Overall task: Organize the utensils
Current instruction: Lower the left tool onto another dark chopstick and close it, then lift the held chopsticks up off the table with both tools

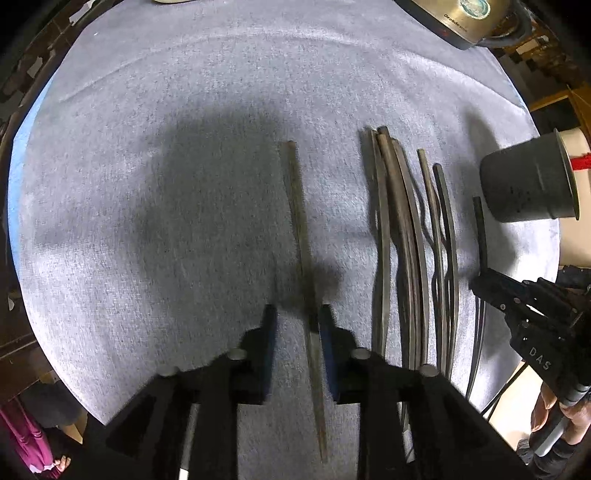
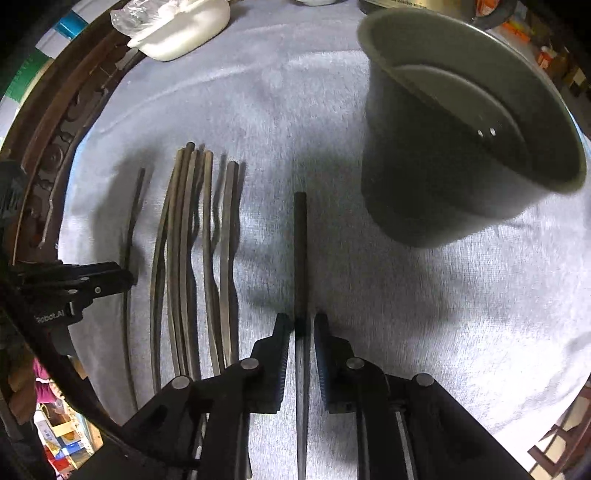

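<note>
On the grey cloth (image 1: 147, 147), the left gripper (image 1: 297, 321) stands open, a brown chopstick (image 1: 295, 206) against its right pad. The right gripper (image 2: 301, 325) stands narrowly open around a dark chopstick (image 2: 300, 251). A chopstick bundle (image 2: 195, 240) lies between them; the grey cup (image 2: 443, 155) stands near.

Grey-clothed table (image 1: 184, 92): chopsticks (image 1: 402, 236), dark cup (image 2: 461, 147), white dish (image 2: 184, 29).

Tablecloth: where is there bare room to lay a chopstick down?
Bare cloth lies wide open left of the lone chopstick between the left gripper's fingers, up to the far table edge. Crowded: the chopstick bundle to the right, then the pot.
</note>
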Demonstrator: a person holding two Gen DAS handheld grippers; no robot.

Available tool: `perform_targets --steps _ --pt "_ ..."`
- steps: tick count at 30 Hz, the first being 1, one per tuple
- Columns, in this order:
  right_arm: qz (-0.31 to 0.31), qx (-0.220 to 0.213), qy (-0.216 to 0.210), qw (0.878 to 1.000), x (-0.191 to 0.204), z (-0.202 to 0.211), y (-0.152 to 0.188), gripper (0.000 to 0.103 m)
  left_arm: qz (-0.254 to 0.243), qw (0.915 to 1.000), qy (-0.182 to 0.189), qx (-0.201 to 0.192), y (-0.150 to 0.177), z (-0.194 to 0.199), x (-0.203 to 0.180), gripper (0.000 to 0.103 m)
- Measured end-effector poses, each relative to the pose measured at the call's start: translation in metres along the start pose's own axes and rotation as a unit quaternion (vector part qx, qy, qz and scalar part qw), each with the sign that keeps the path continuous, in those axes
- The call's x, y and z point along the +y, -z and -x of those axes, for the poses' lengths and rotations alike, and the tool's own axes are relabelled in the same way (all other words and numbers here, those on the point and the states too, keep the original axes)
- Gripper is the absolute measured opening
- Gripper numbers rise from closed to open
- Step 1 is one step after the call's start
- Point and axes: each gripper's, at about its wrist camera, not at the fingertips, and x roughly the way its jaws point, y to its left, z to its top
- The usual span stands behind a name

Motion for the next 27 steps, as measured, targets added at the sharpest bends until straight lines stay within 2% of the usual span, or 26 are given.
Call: perform_targets --steps 4,6,12,13,21,25,27 --pt "0.025 0.001 0.022 0.999 0.008 0.000 -0.002 0.009 0.006 0.9998 0.017 0.005 -0.005 0.003 0.016 0.007" --pt "0.027 0.003 0.019 0.999 0.010 0.001 -0.002 0.007 0.003 0.9998 0.019 0.005 -0.005 0.006 0.019 0.007" --pt "0.034 0.012 0.018 0.999 0.007 0.005 0.004 0.007 -0.002 0.9996 0.017 0.021 -0.004 0.002 0.023 0.006" --pt "0.033 0.015 0.016 0.999 0.006 0.004 0.004 0.007 -0.003 0.9996 0.015 0.025 -0.018 -0.003 0.020 0.006" --pt "0.059 0.040 0.014 0.997 0.000 -0.002 -0.003 0.008 -0.004 0.9987 0.017 0.048 -0.044 -0.006 0.017 0.006" --pt "0.072 0.038 0.024 0.996 0.005 -0.002 -0.006 0.007 0.010 0.9986 0.027 0.044 -0.049 -0.006 0.030 0.005" --pt "0.065 0.024 0.006 0.998 0.011 -0.003 -0.004 0.007 0.013 0.9991 0.028 0.029 -0.048 0.004 0.037 0.005"
